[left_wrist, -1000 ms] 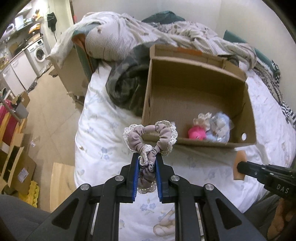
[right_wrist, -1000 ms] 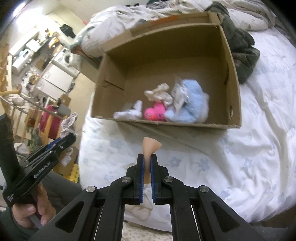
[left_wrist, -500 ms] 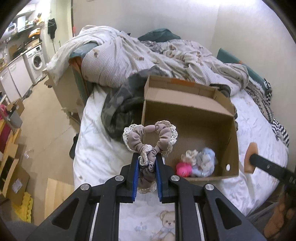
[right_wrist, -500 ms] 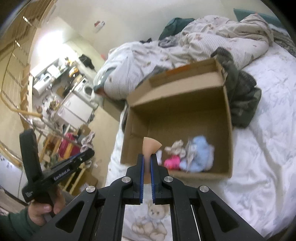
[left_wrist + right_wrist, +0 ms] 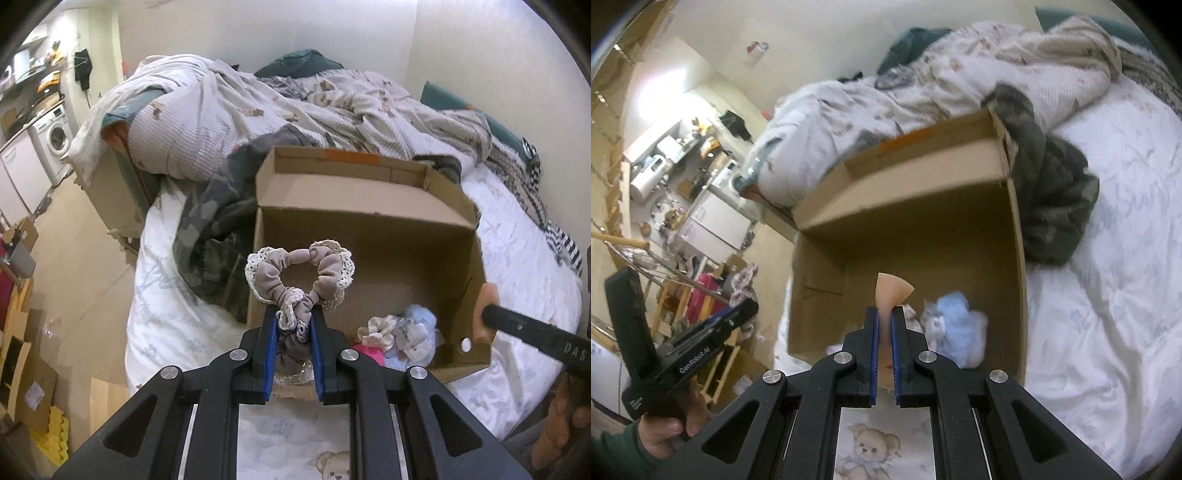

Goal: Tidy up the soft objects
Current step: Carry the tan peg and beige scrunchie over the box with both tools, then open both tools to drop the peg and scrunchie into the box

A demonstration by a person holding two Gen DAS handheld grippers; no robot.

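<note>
On the bed [image 5: 517,266], near its front edge, sits one open cardboard box [image 5: 369,229], with a small heap of soft things at its near right corner: a pink one [image 5: 369,352], a cream scrunchie [image 5: 380,328] and a pale blue fluffy piece [image 5: 960,328] with a printed tag too small to read. The left gripper [image 5: 293,321] is held above the box's near left wall, jaws closed tight on a mauve scrunchie [image 5: 299,273] with lace trim, whose loop stands above the fingertips. The right gripper [image 5: 884,314] is over the box's near wall, jaws nearly shut on one peach sponge [image 5: 890,290] that sticks up past the tips. Seen from the right wrist, the left tool's side reads "GenRobot.AI"; seen from the left wrist, the right tool shows "DAS". A teddy bear print [image 5: 871,448] marks the sheet below.
</note>
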